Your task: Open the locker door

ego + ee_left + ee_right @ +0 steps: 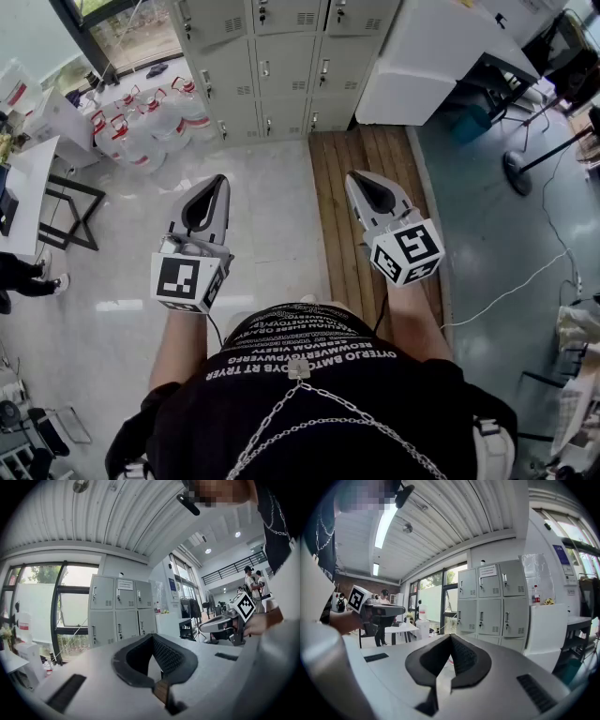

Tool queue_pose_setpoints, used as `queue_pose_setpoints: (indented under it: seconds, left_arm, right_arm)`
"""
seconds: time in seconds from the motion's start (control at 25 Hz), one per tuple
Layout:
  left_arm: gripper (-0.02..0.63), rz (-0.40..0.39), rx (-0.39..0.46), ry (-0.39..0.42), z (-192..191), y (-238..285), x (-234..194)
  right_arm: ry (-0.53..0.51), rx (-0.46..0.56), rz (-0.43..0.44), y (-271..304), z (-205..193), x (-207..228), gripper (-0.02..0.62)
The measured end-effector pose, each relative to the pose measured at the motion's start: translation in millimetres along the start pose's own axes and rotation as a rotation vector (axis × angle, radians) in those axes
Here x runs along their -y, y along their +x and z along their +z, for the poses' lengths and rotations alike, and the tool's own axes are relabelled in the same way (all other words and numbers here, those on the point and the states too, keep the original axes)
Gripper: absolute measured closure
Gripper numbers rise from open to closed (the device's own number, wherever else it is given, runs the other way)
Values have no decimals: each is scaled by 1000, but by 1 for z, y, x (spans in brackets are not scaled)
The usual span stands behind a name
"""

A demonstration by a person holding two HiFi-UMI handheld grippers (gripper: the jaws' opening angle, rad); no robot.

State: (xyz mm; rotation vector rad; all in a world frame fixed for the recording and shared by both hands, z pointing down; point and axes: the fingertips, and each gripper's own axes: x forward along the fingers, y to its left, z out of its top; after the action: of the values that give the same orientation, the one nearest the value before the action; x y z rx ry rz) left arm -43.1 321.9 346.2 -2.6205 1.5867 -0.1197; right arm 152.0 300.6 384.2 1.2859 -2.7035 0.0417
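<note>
A bank of grey lockers (281, 66) stands against the far wall, and every door I can see is closed. It also shows in the left gripper view as the lockers (122, 613) and in the right gripper view as the lockers (490, 604), several steps ahead. My left gripper (220, 180) and right gripper (354, 176) are held out side by side at waist height, pointing toward them and well short of them. Both are shut with nothing between the pads, as the left gripper (152, 635) and the right gripper (451, 636) show in their own views.
Large water bottles (150, 122) crowd the floor left of the lockers. A white cabinet (422, 56) stands to their right. A wooden floor strip (366, 187) leads to the lockers. A black-framed table (70, 211) is at left, and a stand base (517, 169) and a cable (525, 281) are at right.
</note>
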Motion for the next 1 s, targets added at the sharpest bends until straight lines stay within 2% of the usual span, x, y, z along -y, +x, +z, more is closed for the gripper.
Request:
queue_pose_setpoints:
  seconds: [0.16, 0.36, 0.64, 0.84, 1.0]
  left_arm:
    - [603, 5, -9, 23, 0, 16, 18]
    - [603, 5, 15, -35, 0, 27, 36]
    - [603, 9, -115, 4, -18, 24, 55]
    - [603, 32, -107, 7, -10, 17, 52]
    - [603, 37, -96, 3, -10, 15, 51]
  right_arm:
    - [4, 3, 18, -8, 0, 17, 601]
    - [15, 16, 46, -14, 0, 30, 601]
    - [54, 20, 75, -32, -7, 26, 601]
    - [83, 36, 79, -29, -4, 27, 529]
    - [100, 32, 95, -23, -5, 25, 497]
